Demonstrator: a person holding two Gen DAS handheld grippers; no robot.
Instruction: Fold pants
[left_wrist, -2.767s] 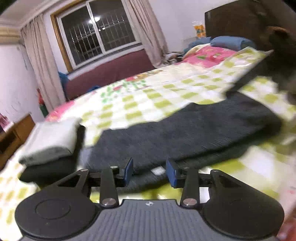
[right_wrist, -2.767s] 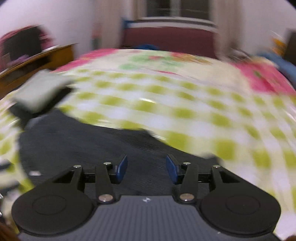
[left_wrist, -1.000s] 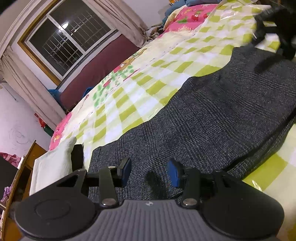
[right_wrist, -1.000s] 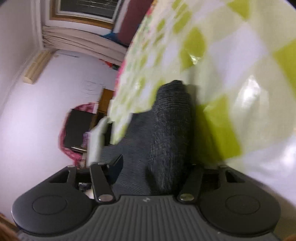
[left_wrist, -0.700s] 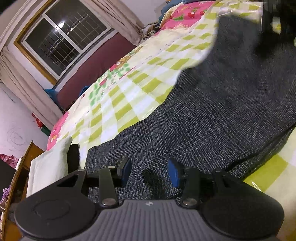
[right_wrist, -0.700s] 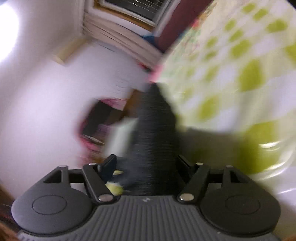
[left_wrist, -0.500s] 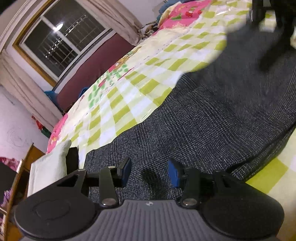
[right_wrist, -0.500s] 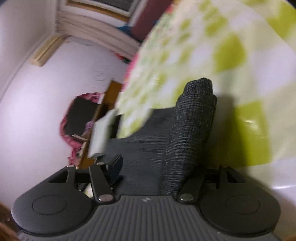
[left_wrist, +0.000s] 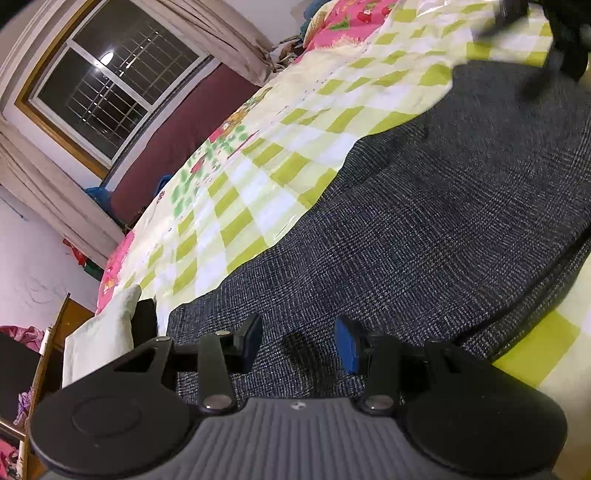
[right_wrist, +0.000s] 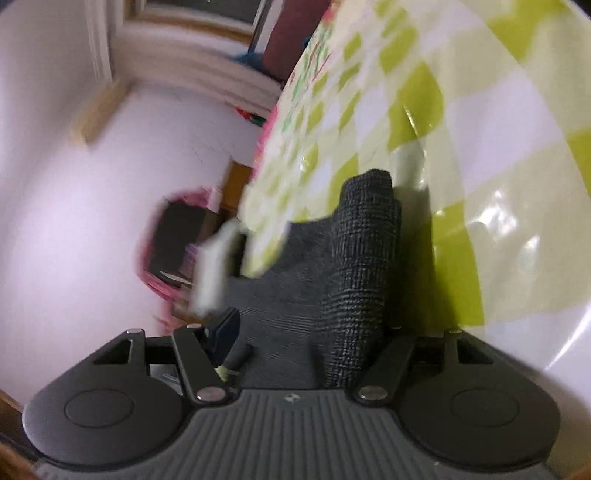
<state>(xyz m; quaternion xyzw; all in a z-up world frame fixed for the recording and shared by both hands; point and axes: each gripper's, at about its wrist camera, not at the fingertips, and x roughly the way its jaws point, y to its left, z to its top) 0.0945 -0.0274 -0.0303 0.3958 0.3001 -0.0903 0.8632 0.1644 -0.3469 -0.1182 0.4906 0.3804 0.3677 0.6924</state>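
Note:
Dark grey checked pants (left_wrist: 424, 229) lie flat across the green-and-white checked bedspread (left_wrist: 280, 162). My left gripper (left_wrist: 298, 341) is open and sits low over the near end of the pants, with fabric between its blue pads. In the right wrist view my right gripper (right_wrist: 295, 332) is open and rolled on its side. A raised fold of the pants (right_wrist: 360, 280) stands between its jaws, against the right finger, which it hides. The right gripper shows blurred at the far end of the pants in the left wrist view (left_wrist: 554, 40).
A folded white and black stack (left_wrist: 107, 336) lies on the bed's left end, also blurred in the right wrist view (right_wrist: 214, 269). A wooden cabinet (left_wrist: 44, 365) stands left of the bed. A window (left_wrist: 110, 85), curtains and a maroon headboard are beyond. Pink bedding (left_wrist: 354, 18) lies far right.
The right gripper has moved along the far pant end, with the raised fold staying between its open jaws. The left gripper has held almost still over the near end.

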